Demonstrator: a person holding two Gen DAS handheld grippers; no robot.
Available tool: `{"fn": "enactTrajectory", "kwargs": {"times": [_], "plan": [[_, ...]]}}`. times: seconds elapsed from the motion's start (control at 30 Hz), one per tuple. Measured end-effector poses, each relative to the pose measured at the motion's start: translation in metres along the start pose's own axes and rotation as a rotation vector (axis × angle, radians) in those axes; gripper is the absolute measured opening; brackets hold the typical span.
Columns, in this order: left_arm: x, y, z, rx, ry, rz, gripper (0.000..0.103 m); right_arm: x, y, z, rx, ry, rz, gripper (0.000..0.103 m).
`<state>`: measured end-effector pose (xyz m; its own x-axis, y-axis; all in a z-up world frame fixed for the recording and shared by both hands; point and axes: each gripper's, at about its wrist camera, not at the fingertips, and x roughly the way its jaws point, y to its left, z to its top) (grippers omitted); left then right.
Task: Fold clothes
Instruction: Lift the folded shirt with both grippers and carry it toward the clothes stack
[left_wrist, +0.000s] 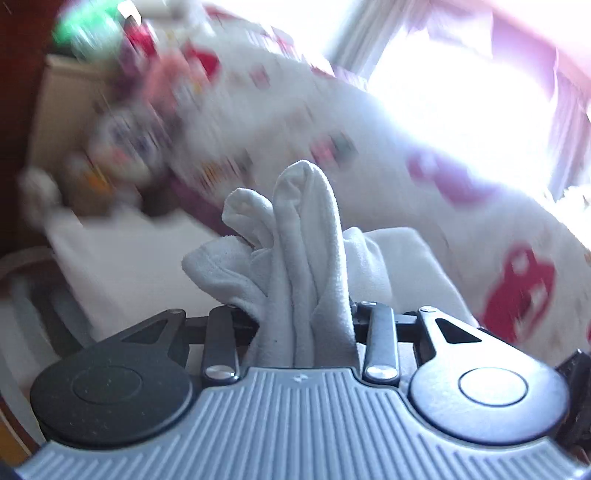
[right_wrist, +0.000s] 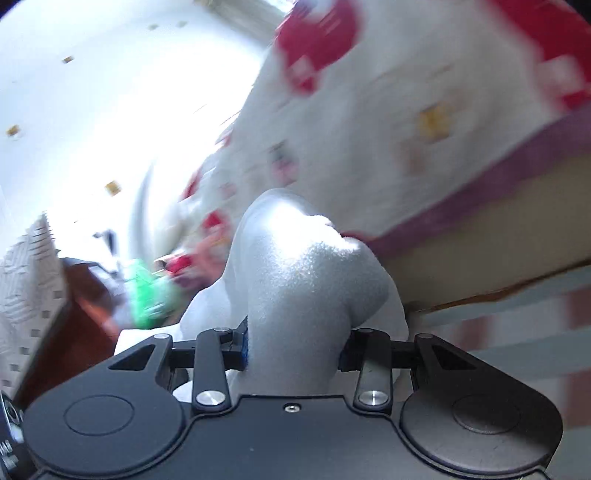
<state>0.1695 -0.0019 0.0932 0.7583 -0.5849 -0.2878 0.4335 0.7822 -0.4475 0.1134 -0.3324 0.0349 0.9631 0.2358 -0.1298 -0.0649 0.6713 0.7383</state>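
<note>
White fleece garment (left_wrist: 306, 258) is bunched up and pinched at both ends, sticking up past the fingers in each view. Behind it, all blurry, a white bedspread (left_wrist: 369, 166) with red patches. Left gripper (left_wrist: 306, 325) is clamped on a gathered fold of the fleece. Right gripper (right_wrist: 295, 339) has its jaws squeezed onto a thick wad of it too.

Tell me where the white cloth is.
The white cloth is bunched between the left gripper jaws, and likewise in the right gripper, before the patterned bedspread.
</note>
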Motion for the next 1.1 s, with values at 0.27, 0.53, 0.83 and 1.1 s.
{"fn": "enactTrajectory", "kwargs": {"times": [0.27, 0.53, 0.83, 1.1], "plan": [[0.015, 0.066, 0.037, -0.002, -0.130, 0.159, 0.033, 0.141, 0.029, 0.003, -0.057, 0.188, 0.156, 0.046], [0.031, 0.111, 0.025, -0.160, -0.130, 0.100, 0.033, 0.188, 0.010, -0.007, 0.015, 0.277, 0.157, 0.046], [-0.077, 0.066, 0.047, -0.067, -0.525, 0.035, 0.034, 0.175, 0.092, 0.039, 0.007, 0.205, 0.615, 0.046], [0.035, 0.105, 0.026, -0.274, -0.068, 0.162, 0.033, 0.182, 0.041, 0.012, -0.086, 0.270, 0.151, 0.047]]}}
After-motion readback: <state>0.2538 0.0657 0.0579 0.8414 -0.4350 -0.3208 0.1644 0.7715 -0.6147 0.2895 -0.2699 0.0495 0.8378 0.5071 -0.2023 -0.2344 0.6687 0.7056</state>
